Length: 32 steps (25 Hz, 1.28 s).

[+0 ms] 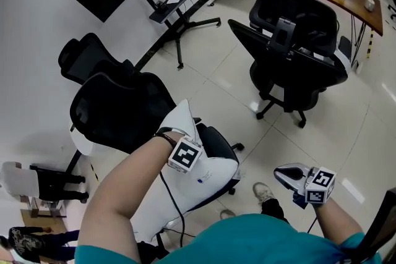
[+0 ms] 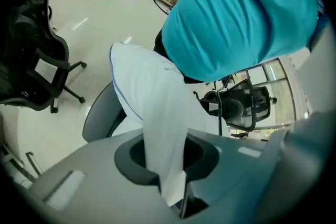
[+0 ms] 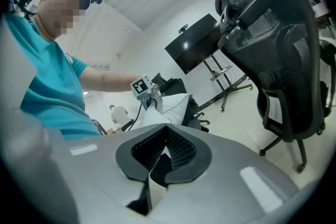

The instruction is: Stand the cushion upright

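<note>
left gripper (image 2: 173,194): closed on the white cushion (image 2: 149,107), an edge of fabric is pinched between the jaws | cushion: hung from the jaws, extended ahead of the left gripper over the seat of a black office chair (image 1: 117,111) | right gripper (image 3: 157,160): jaws are shut, nothing is held, cushion is seen well ahead of it
</note>
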Motion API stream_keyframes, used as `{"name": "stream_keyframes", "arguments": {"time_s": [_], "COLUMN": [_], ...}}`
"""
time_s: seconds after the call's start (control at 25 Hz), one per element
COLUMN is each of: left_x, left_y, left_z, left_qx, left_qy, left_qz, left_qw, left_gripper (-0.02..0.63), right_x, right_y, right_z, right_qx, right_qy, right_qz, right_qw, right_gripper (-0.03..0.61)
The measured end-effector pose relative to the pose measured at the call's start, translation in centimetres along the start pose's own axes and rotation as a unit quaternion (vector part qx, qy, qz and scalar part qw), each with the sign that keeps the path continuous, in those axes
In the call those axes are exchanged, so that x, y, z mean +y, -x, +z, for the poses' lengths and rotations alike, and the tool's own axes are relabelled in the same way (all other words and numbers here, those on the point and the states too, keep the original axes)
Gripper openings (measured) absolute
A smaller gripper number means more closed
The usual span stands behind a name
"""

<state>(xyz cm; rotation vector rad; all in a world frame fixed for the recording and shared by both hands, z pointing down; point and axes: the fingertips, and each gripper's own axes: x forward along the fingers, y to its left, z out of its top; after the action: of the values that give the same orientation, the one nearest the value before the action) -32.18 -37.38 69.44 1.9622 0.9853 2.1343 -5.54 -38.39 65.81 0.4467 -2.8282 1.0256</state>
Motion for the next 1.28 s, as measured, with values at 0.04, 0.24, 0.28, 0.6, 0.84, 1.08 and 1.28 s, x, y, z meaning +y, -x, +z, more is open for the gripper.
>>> {"name": "stream_keyframes", "arguments": {"time_s": [0.04, 0.24, 0.28, 0.6, 0.84, 1.08, 1.28], "left_x": [-1.1, -8.7, -10.4, -24.2, -30.5, -33.1, -30.7], "left_y": [1.4, 7.3, 8.3, 18.3, 27.0, 28.5, 26.2], "left_z": [0.2, -3.2, -4.4, -12.6, -17.4, -20.6, -20.6], "left_qx": [-0.006, 0.021, 0.030, 0.044, -0.021, -0.054, -0.085], "left_qy": [0.000, 0.065, 0.083, 0.253, 0.381, 0.440, 0.429], "left_qz": [0.008, 0.029, 0.036, 0.141, 0.260, 0.293, 0.282], "left_qw": [1.0000, 0.9973, 0.9954, 0.9563, 0.8871, 0.8472, 0.8538], "left_gripper": [0.069, 0.069, 0.069, 0.067, 0.069, 0.072, 0.071], "right_x": [0.4, 2.8, 3.5, 7.5, 9.5, 11.4, 11.0], "right_y": [-0.3, -1.8, -2.0, -3.9, -5.0, -5.1, -4.5], "right_z": [0.2, 1.2, 1.4, 4.7, 6.9, 7.4, 7.3], "right_qx": [0.000, -0.006, -0.008, -0.019, -0.013, -0.003, 0.004], "right_qy": [0.003, 0.012, 0.013, 0.049, 0.082, 0.098, 0.093], "right_qz": [0.005, 0.032, 0.037, 0.073, 0.089, 0.093, 0.078], "right_qw": [1.000, 0.999, 0.999, 0.996, 0.993, 0.991, 0.993], "right_gripper": [0.003, 0.003, 0.003, 0.003, 0.003, 0.003, 0.003]}}
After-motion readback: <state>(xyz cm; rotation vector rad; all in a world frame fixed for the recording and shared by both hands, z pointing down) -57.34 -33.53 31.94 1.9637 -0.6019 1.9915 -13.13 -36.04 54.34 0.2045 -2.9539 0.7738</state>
